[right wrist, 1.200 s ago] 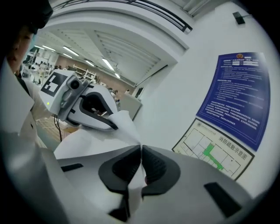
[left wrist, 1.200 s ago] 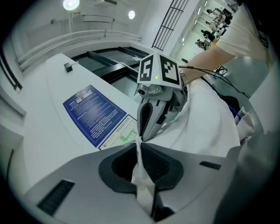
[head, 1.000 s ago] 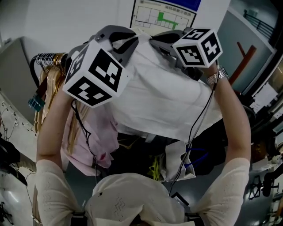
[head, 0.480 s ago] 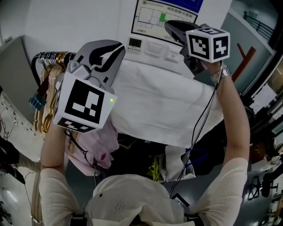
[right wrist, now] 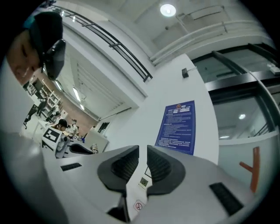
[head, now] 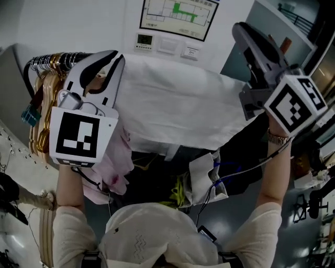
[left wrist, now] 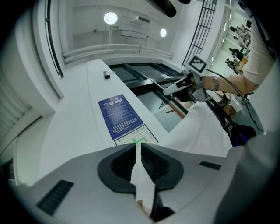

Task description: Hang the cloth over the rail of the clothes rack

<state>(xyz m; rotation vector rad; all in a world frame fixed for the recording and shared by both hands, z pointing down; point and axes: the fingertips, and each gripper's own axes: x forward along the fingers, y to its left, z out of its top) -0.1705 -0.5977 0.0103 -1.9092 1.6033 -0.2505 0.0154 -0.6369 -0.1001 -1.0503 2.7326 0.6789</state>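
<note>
A white cloth [head: 183,110] lies draped over the rack's rail, hanging down toward me; the rail shows only at the left end [head: 52,58]. My left gripper [head: 117,55] is at the cloth's upper left corner. Its jaws are closed on a thin white strip of the cloth [left wrist: 139,145]. In the left gripper view the cloth [left wrist: 197,127] runs off to the right. My right gripper [head: 241,30] is above the cloth's right end and clear of it. Its jaws stand slightly apart with only the wall showing between them [right wrist: 143,148].
Gold and wooden hangers [head: 44,94] crowd the rail's left end, with a pink garment [head: 112,167] hanging below them. A framed floor plan [head: 178,15] and switches [head: 167,46] are on the wall behind. A white bag with cables [head: 201,178] sits under the rack.
The right gripper let go of the cloth and swung out to the right. The left gripper moved left and down with the cloth's corner. The cloth now lies spread along the rail.
</note>
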